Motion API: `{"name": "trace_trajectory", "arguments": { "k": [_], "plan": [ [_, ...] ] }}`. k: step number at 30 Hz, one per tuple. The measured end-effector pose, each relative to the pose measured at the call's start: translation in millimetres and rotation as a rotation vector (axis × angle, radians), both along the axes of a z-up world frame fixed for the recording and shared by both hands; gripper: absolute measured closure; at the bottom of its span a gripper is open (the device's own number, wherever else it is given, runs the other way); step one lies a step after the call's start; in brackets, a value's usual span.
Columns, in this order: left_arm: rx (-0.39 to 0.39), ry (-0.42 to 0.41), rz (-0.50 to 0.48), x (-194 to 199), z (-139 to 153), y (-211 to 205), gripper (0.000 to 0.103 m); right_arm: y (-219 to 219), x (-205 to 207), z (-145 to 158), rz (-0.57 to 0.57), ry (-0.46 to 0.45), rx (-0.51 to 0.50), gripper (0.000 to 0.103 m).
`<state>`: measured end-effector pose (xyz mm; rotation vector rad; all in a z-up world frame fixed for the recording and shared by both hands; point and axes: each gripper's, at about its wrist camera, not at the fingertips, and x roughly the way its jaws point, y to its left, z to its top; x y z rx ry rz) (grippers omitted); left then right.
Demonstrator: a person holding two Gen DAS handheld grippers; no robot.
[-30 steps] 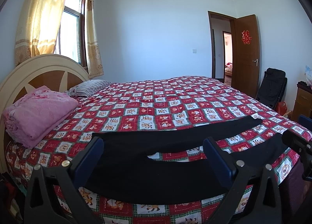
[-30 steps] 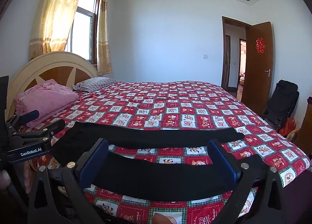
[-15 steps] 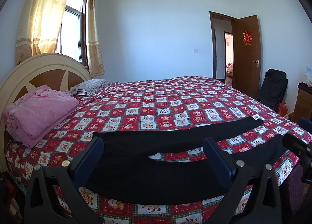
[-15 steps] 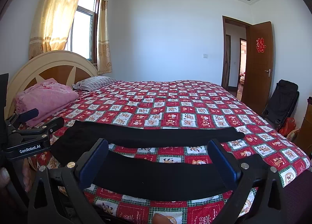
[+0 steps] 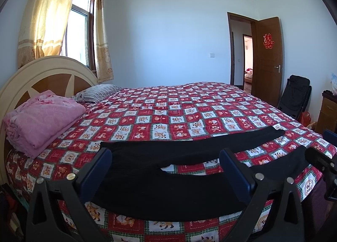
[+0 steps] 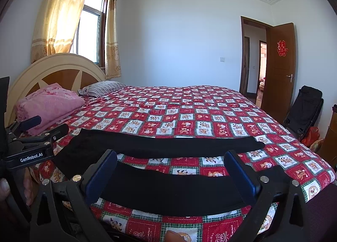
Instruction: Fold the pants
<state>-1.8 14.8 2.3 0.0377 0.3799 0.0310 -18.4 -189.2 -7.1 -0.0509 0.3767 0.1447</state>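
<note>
Red-and-white checked quilt (image 5: 189, 113) covers the bed from headboard side to foot, filling most of both wrist views. Black pants (image 5: 168, 183) lie flat on its near edge, their long axis running across the frame from 9 o'clock to 3 o'clock, parallel with the bed's near side. The waist end sits toward 9 o'clock, and the two legs reach toward 3 o'clock, splitting apart so that a wedge of quilt shows between them. In the right wrist view the same pants (image 6: 168, 189) show the far leg as a long band ending near 3 o'clock, while the near leg lies closest to the camera.

At 9 o'clock, a folded pink blanket (image 5: 42, 119) rests against the curved headboard (image 5: 42, 73), with a striped pillow (image 5: 96, 92) just beyond it. A brown door (image 5: 268, 60) stands open at 2 o'clock, and a black folding chair (image 5: 294, 94) leans near it.

Left gripper (image 5: 166, 170) hovers over the waist and crotch part of the pants, its blue-padded fingers spread wide and holding nothing. Right gripper (image 6: 170, 170) hovers over the near leg, fingers likewise wide apart and empty. Whether either one touches the cloth cannot be told. From the right wrist, the left gripper shows at 9 o'clock beside the waist end.
</note>
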Motion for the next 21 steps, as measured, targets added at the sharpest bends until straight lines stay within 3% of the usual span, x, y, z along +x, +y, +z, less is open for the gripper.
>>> {"name": "trace_trajectory", "arguments": {
  "k": [14, 18, 21],
  "plan": [
    [-0.014, 0.030, -0.006, 6, -10, -1, 0.000, 2, 7, -6, -0.005, 0.019, -0.009, 0.001],
    [-0.031, 0.111, -0.012, 22, -24, 2, 0.000, 4, 10, -12, 0.013, 0.029, -0.016, 0.001],
    [-0.121, 0.203, -0.064, 38, -44, 12, 0.000, 5, 15, -21, 0.037, 0.047, -0.018, 0.001]
  ]
}}
